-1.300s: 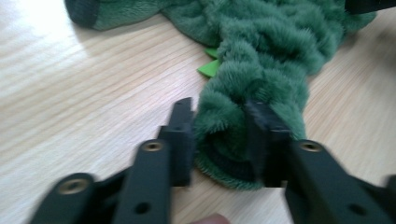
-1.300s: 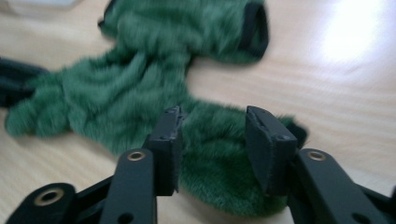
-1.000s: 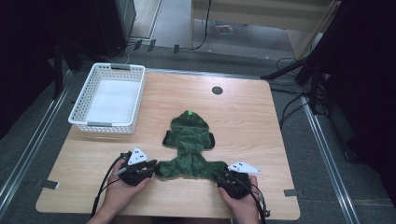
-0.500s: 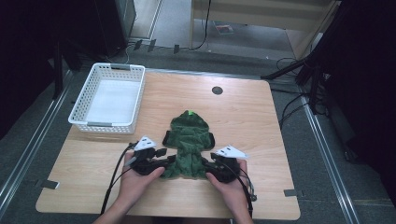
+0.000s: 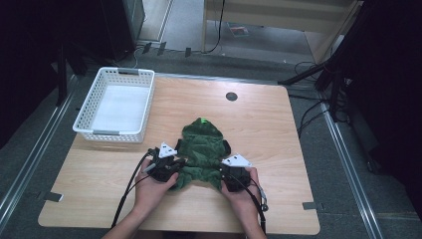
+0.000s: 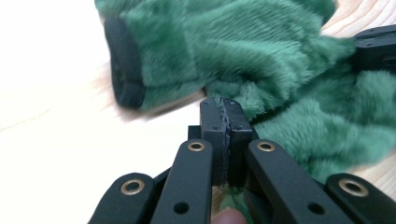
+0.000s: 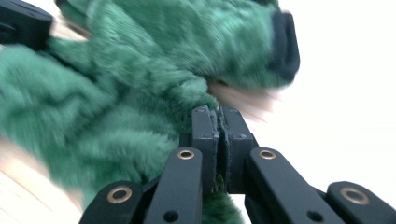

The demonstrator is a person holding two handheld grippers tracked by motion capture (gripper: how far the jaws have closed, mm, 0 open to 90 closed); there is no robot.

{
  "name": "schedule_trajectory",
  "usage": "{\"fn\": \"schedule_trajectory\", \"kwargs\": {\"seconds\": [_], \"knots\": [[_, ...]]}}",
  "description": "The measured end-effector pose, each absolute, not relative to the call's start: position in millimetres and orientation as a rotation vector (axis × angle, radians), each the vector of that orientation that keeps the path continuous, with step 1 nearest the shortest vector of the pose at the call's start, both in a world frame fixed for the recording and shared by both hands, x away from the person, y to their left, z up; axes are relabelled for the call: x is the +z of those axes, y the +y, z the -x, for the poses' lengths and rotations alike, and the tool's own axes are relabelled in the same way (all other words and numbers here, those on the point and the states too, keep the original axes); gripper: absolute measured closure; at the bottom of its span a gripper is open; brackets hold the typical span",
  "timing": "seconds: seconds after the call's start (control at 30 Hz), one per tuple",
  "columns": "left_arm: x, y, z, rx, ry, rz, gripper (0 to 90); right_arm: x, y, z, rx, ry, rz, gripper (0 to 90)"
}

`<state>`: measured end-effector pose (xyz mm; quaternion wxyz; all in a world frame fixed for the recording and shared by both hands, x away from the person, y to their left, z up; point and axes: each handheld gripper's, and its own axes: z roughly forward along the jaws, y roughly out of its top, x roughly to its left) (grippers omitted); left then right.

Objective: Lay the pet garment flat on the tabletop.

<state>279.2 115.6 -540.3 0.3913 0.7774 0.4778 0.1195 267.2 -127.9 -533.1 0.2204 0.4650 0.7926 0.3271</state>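
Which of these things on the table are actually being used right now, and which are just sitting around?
In use:
- green fuzzy garment
- left claw, shut at the garment's edge
- right claw, shut at the garment's other edge

Lying about:
- white basket, standing apart on the table
- wooden table with its round black hole

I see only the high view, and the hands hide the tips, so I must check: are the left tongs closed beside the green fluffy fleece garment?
Observer: Yes. The left tongs have just been closing. Their pads now meet, and the green fluffy fleece garment lies at their tip and beneath them. I see no fleece between the pads.
Operator: And the right tongs?
Observer: The right tongs have just been closing too, and their pads meet. A bunched fold of the fleece ends right at their tip. I cannot tell whether it is pinched.
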Motion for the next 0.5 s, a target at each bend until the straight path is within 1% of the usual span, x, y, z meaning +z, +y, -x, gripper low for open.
{"fn": "schedule_trajectory", "kwargs": {"seconds": [0.1,0.13,0.2,0.27,0.33,0.4,0.5], "knots": [[-544.7,120.6,-278.0,0.246,1.221,-1.925,88.9,-538.3,-130.2,-266.3,0.894,2.215,-1.286,85.4],[-544.2,121.8,-277.3,0.219,1.199,-1.906,85.6,-538.2,-130.6,-266.2,0.908,2.216,-1.289,82.5],[-540.6,122.9,-274.5,0.198,1.170,-1.888,72.6,-535.2,-130.9,-265.6,0.994,2.241,-1.288,70.3],[-536.2,126.1,-272.0,0.189,1.166,-1.883,62.4,-530.7,-131.4,-262.2,1.031,2.239,-1.259,63.4],[-530.4,133.1,-268.4,0.179,1.170,-1.872,56.0,-525.3,-135.0,-257.7,1.073,2.240,-1.264,57.6],[-526.0,141.1,-262.4,0.170,1.162,-1.850,53.4,-519.8,-141.1,-251.6,1.113,2.239,-1.240,55.1],[-525.0,150.7,-249.8,0.153,1.149,-1.858,50.5,-513.0,-154.5,-237.4,1.138,2.235,-1.225,54.6]]}}
